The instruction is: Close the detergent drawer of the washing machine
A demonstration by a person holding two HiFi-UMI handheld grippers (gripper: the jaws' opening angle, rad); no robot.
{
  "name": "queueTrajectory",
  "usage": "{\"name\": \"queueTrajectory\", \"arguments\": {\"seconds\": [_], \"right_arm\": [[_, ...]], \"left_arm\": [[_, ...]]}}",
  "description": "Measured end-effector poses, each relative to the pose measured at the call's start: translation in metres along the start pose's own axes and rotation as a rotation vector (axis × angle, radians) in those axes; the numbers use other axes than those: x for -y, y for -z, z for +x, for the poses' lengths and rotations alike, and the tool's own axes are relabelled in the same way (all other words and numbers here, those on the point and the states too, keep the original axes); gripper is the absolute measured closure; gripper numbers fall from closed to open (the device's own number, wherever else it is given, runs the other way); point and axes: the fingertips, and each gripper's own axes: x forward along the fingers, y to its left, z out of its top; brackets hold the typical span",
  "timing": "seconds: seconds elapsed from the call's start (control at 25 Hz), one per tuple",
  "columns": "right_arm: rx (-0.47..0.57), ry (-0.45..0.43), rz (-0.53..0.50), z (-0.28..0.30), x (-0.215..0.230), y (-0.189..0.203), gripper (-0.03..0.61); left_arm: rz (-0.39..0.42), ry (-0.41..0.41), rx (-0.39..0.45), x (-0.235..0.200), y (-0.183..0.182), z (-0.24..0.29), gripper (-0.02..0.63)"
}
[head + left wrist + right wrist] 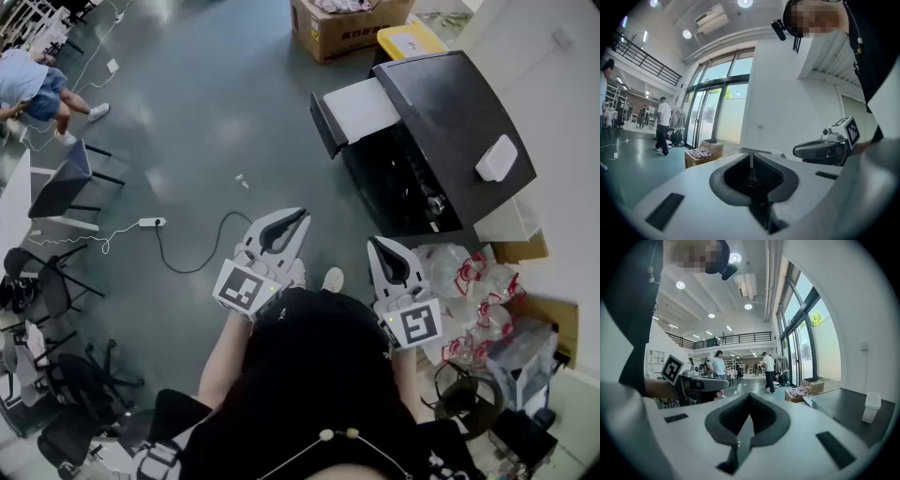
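Note:
The washing machine (450,103) stands at the upper right of the head view, with a dark top. Its white detergent drawer (361,108) sticks out of the front towards the left. My left gripper (303,216) is held in front of my body, shut and empty, well short of the drawer. My right gripper (374,243) is beside it, also shut with nothing in it. In the right gripper view the shut jaws (749,395) point past the machine's dark top (848,411). The left gripper view shows its shut jaws (751,153) and the right gripper (825,149) alongside.
A white container (497,157) lies on the machine's top. A cardboard box (347,23) and a yellow lid (411,39) stand beyond it. Plastic bags (469,281) pile up at the right. A power strip (152,222) with cable and chairs (70,178) are at the left. People walk about farther off (768,369).

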Motion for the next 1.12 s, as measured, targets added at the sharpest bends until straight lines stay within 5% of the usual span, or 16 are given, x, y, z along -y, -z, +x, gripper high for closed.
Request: {"name": "queueTrajectory", "arguments": {"seconds": [0.2,0.56,0.76,0.84,1.12], "right_arm": [[-0.009,0.0,-0.015,0.001,-0.004,0.0,0.575],[-0.001,0.006,0.044,0.003,-0.002,0.002,0.575],[0.014,-0.008,0.029,0.012,-0.005,0.002,0.575],[0.014,-0.019,0.024,0.019,-0.009,0.004,0.575],[0.008,-0.064,-0.006,0.056,-0.029,0.008,0.575]], "left_arm": [[-0.006,0.033,-0.027,0.003,0.003,0.001,0.535],[0.026,0.018,-0.013,-0.001,-0.001,-0.001,0.535],[0.057,0.015,-0.032,-0.008,-0.001,-0.005,0.544],[0.062,0.021,-0.05,-0.013,0.004,-0.005,0.599],[0.012,0.078,-0.112,-0.035,0.014,-0.003,0.609]]}}
